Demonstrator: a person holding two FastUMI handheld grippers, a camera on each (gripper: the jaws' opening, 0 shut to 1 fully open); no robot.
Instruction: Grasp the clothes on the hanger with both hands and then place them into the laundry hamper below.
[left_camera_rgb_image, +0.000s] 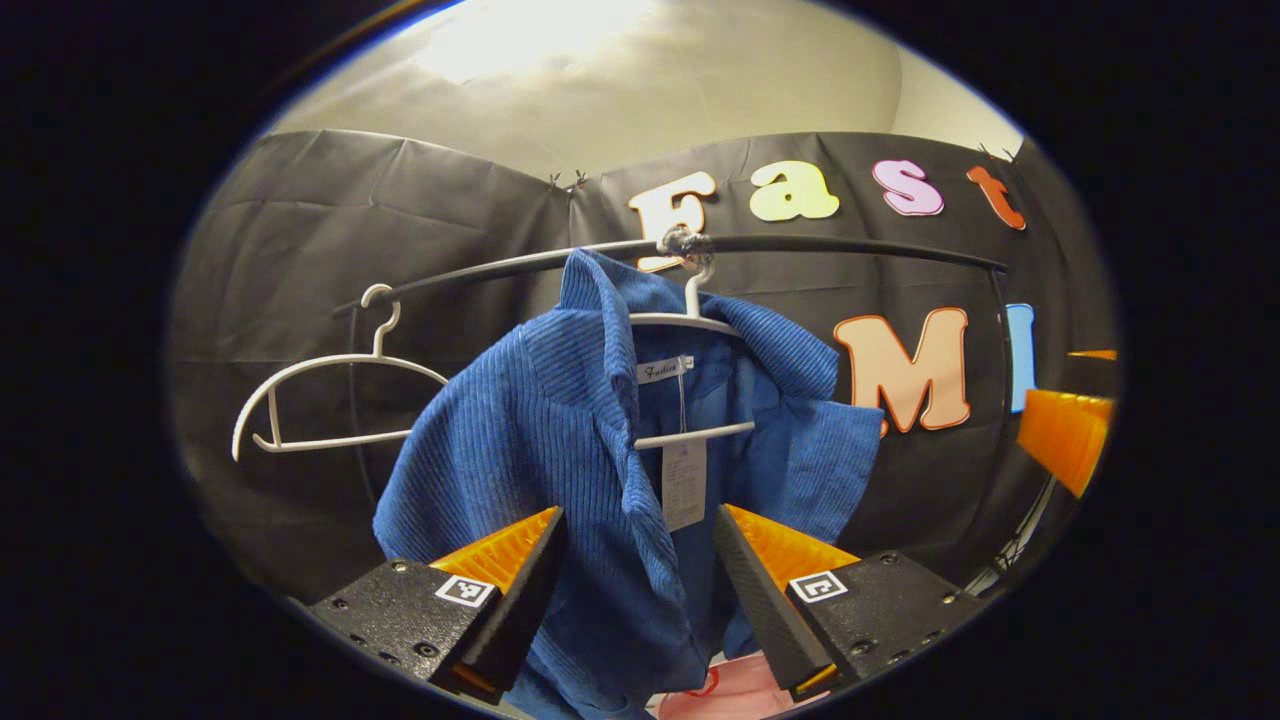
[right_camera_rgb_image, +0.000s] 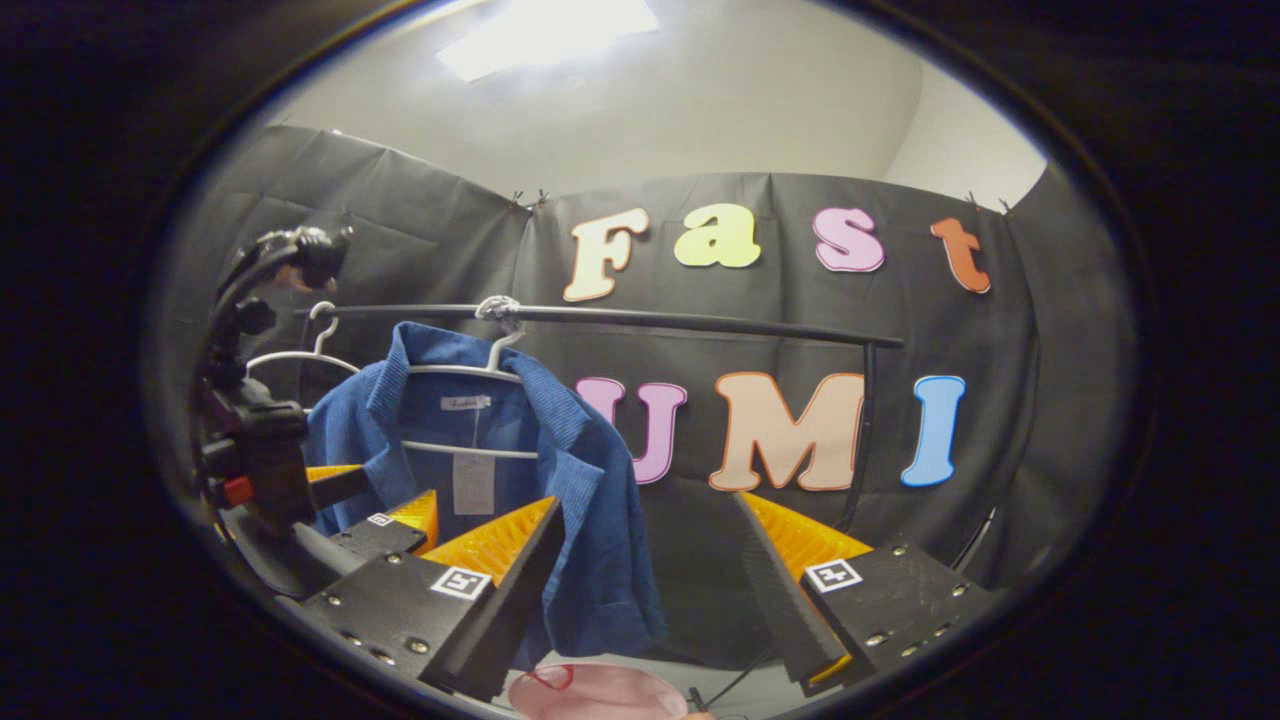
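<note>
I see the blue corduroy jacket (left_camera_rgb_image: 590, 450) hanging on a white hanger (left_camera_rgb_image: 690, 325) hooked over the black rail (left_camera_rgb_image: 800, 243). A paper tag (left_camera_rgb_image: 684, 485) hangs from the collar area. A second, bare white hanger (left_camera_rgb_image: 320, 400) hangs on the same rail, to the left in the left gripper view.

Left hand-held gripper (left_camera_rgb_image: 640, 560): released, fingers spread wide. The jacket's front edge lies between the fingers in this view; I cannot tell whether either finger touches the fabric.

Right hand-held gripper (right_camera_rgb_image: 645, 555): released, fingers spread wide. It points at the jacket's right-hand edge, with the jacket (right_camera_rgb_image: 560, 480) seen just beyond its left finger. No contact is visible.

Below the jacket, a pink laundry hamper (right_camera_rgb_image: 600, 692) shows at the bottom edge of both views.
</note>
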